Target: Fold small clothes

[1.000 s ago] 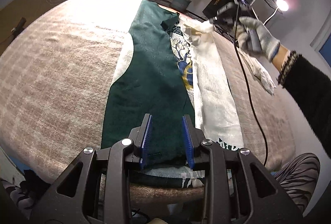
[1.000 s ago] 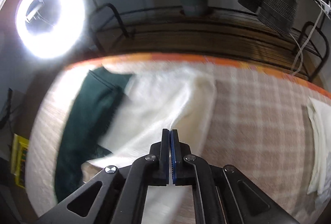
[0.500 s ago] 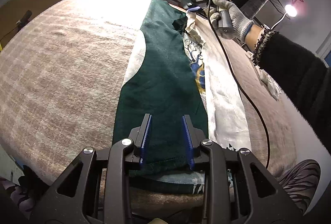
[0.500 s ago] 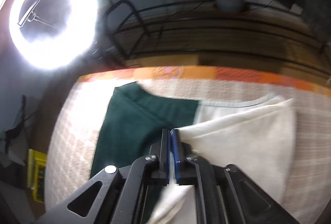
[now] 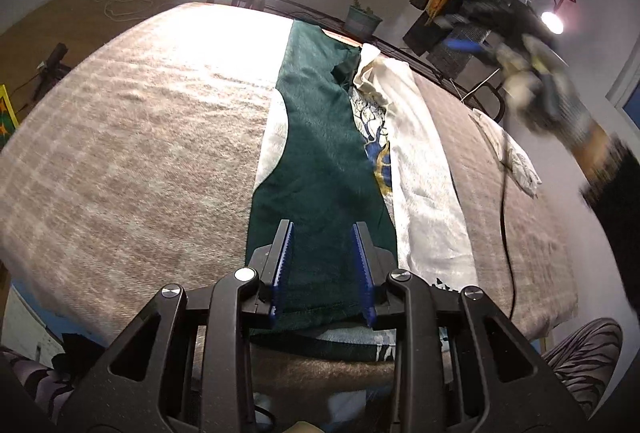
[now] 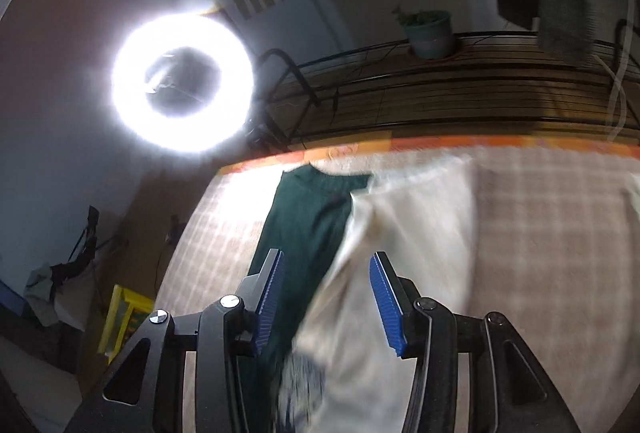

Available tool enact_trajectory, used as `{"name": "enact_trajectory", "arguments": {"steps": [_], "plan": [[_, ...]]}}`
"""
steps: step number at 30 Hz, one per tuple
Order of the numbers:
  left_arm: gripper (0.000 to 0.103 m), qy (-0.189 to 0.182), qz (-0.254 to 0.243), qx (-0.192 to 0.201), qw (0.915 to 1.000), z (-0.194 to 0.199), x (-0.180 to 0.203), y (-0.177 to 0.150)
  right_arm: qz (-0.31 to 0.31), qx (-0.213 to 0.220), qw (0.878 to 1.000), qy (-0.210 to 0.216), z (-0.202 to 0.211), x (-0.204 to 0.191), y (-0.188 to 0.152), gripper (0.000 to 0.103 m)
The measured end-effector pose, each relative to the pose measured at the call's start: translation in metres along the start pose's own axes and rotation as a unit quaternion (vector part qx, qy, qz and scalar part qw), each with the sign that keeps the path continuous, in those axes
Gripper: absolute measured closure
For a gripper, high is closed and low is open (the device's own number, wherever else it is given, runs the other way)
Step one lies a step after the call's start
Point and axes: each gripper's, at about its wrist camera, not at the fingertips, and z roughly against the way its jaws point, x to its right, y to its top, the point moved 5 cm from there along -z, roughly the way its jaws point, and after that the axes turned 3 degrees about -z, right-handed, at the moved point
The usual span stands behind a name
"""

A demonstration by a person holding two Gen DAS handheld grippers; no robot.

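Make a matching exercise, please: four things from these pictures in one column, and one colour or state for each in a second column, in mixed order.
Things:
1. folded garment
2. ring light
3. right gripper
4. plant pot

Colours or states:
A. glowing white
B. open, with nothing gripped
C. dark green and cream, lying on the blanket
D. standing on the rack behind the table

Pairs: 1-C, 2-A, 3-B, 4-D
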Motion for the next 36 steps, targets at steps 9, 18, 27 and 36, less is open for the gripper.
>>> {"name": "enact_trajectory", "arguments": {"steps": [9, 18, 27, 36], "plan": [[0.063, -0.02, 0.027, -0.081, 0.9962, 0.0, -0.033, -0.003, 0.03, -0.051, 0.998, -0.038, 0.094, 0.004, -0.168, 0.055], [0.063, -0.034, 0.055, -0.152, 0.9863, -0.024, -0.048, -0.022, 0.005, -0.158, 0.987, -0.004, 0.072, 0.004, -0.298, 0.055], [0.076, -0.04, 0.044, -0.169, 0.9839, -0.034, -0.044, -0.028, -0.009, -0.186, 0.981, 0.046, 0.058, -0.001, -0.341, 0.058], [0.102, -0.046, 0.008, -0.173, 0.9838, -0.042, -0.026, -0.022, -0.067, -0.195, 0.972, 0.11, 0.052, 0.003, -0.345, 0.103]]}}
